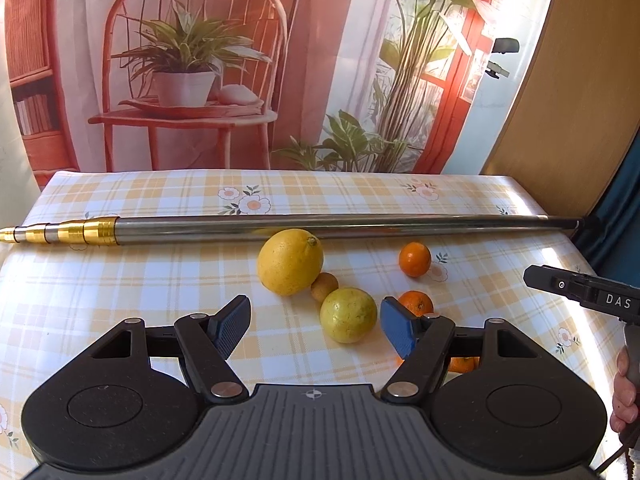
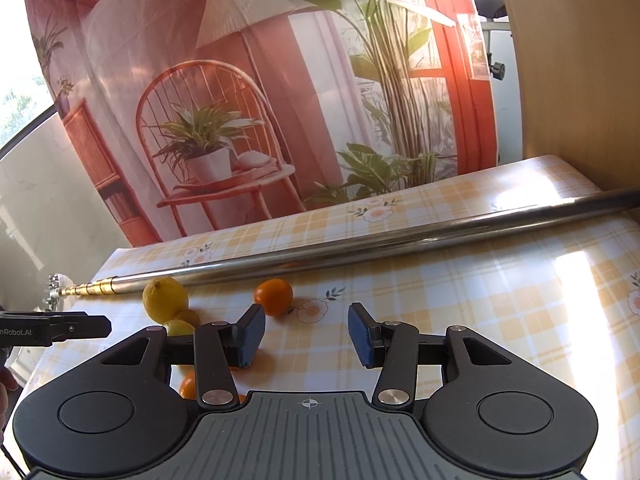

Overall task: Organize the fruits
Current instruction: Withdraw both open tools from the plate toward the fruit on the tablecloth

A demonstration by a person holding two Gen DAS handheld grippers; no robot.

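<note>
Left wrist view: the left tongs point(image 1: 315, 330) are open above a tabletop point(image 1: 120, 280) covered in yellow plaid cloth. Lemon point(image 1: 289, 261), green fruit point(image 1: 348, 315) and two oranges point(image 1: 415, 259) lie near a metal pole point(image 1: 320, 224). A printed backdrop point(image 1: 200, 60) hangs behind.

Right wrist view: the right tongs point(image 2: 306, 338) are open and empty; an orange point(image 2: 273, 297) lies just beyond them, the lemon point(image 2: 165, 298) to its left.

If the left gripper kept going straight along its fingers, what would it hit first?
Most likely the yellow-green round fruit, which sits just ahead of the open left gripper, slightly toward its right finger. The large lemon and the metal pole lie beyond. Depth is uncertain.
</note>
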